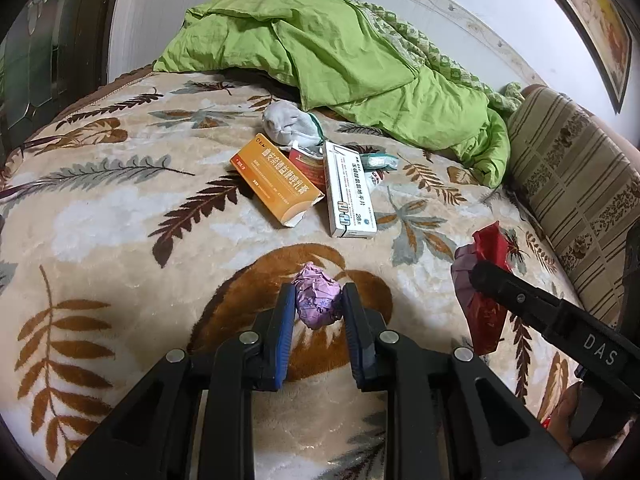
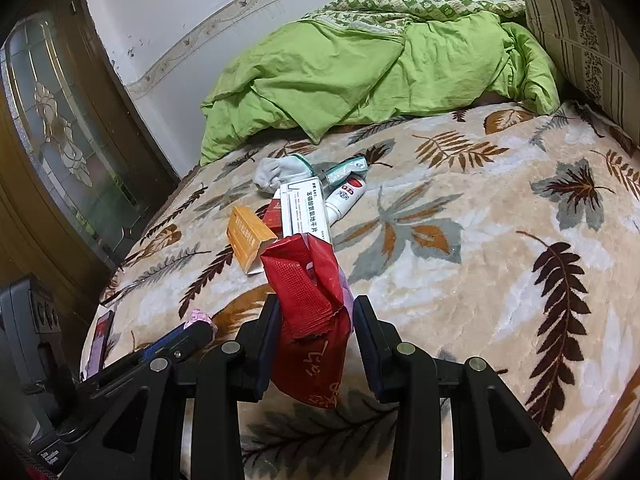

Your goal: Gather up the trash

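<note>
We hold two pieces: left gripper (image 1: 319,300) clamps pink wad (image 1: 317,295), right gripper (image 2: 316,316) clamps red wrapper (image 2: 310,308). Boxes near green quilt (image 1: 336,64) remain.

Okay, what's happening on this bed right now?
A person is clearing trash off a leaf-patterned blanket with a gripper in each hand. The left gripper is clamped on a crumpled purple wrapper, and the right gripper grips a red plastic wrapper. Still lying on the bed are an orange medicine box, a white medicine box, a grey sock and a small white bottle.
</note>
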Available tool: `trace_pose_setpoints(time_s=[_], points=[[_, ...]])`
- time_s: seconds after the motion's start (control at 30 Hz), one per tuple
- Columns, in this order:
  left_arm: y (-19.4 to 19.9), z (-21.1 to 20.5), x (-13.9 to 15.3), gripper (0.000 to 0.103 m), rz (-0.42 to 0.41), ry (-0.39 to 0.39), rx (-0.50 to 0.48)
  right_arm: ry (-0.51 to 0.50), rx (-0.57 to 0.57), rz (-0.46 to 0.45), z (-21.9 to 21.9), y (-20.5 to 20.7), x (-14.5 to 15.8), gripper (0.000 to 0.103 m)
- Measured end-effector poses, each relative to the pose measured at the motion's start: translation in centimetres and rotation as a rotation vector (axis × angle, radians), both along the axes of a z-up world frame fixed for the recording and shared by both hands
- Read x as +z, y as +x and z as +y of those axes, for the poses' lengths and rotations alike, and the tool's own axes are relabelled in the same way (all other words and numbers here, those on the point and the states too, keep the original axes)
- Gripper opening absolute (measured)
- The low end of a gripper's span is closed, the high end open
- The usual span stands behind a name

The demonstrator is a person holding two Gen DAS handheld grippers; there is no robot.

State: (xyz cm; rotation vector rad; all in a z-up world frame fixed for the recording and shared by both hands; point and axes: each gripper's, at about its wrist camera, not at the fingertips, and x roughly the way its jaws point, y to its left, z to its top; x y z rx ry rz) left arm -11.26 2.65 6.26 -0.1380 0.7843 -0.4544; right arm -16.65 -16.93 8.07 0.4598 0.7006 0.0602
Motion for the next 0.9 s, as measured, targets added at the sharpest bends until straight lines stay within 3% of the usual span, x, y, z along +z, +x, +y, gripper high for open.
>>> trace_pose_setpoints(time_s=[0.9], points=[[0.13, 0.00, -0.09, 0.023, 0.003, -0.007, 0.003, 0.011, 0.007, 0.015, -0.02, 0.26, -0.25, 0.039]])
